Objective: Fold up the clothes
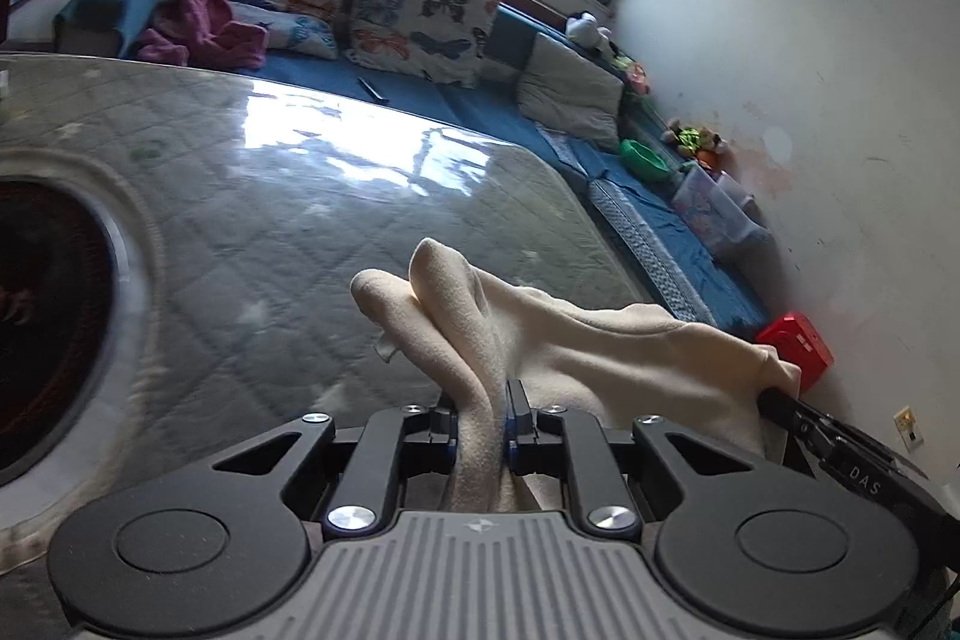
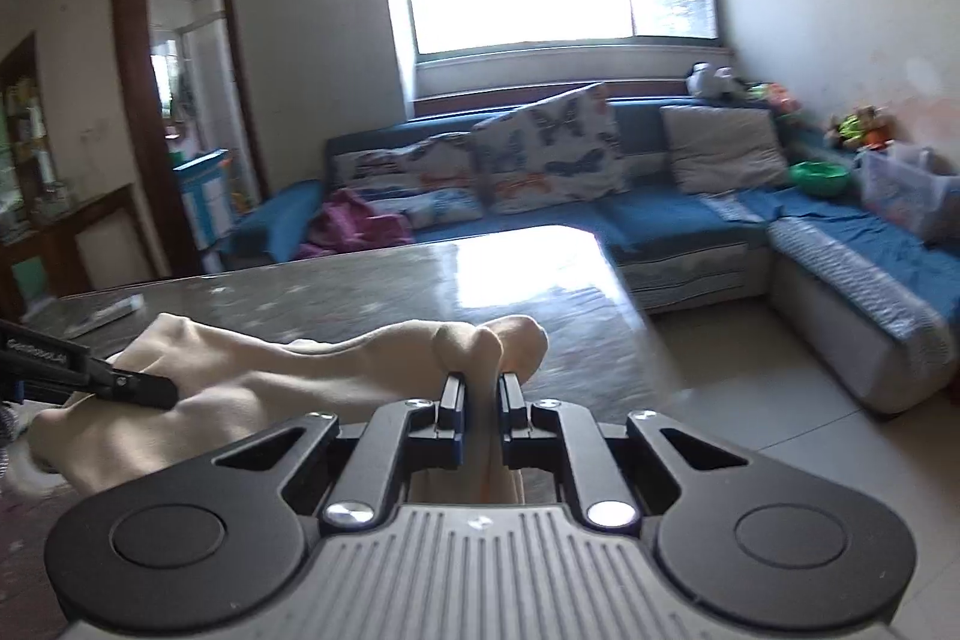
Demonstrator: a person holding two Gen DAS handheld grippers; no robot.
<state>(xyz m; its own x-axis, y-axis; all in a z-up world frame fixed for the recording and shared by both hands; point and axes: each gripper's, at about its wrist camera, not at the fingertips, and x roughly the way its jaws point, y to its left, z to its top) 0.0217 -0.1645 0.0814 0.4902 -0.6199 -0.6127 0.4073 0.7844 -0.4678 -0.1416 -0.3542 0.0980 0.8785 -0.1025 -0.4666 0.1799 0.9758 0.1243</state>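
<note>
A cream fleece garment [image 1: 570, 334] is held up between both grippers above a glossy grey table [image 1: 300, 196]. My left gripper [image 1: 483, 400] is shut on a bunched edge of it, and folds stick out past the fingertips. My right gripper [image 2: 480, 388] is shut on another bunched edge of the same garment [image 2: 252, 376]. The right gripper [image 1: 780, 403] shows at the right in the left wrist view, pinching the cloth. The left gripper [image 2: 144, 388] shows at the left in the right wrist view, also on the cloth. The garment stretches between them.
The table top [image 2: 420, 280] has a small flat object [image 2: 114, 310] at its far left. A blue corner sofa [image 2: 690, 214] with butterfly cushions [image 2: 552, 148] and a pink garment [image 2: 354, 220] stands behind. A red box [image 1: 795, 349] sits on the floor by the wall.
</note>
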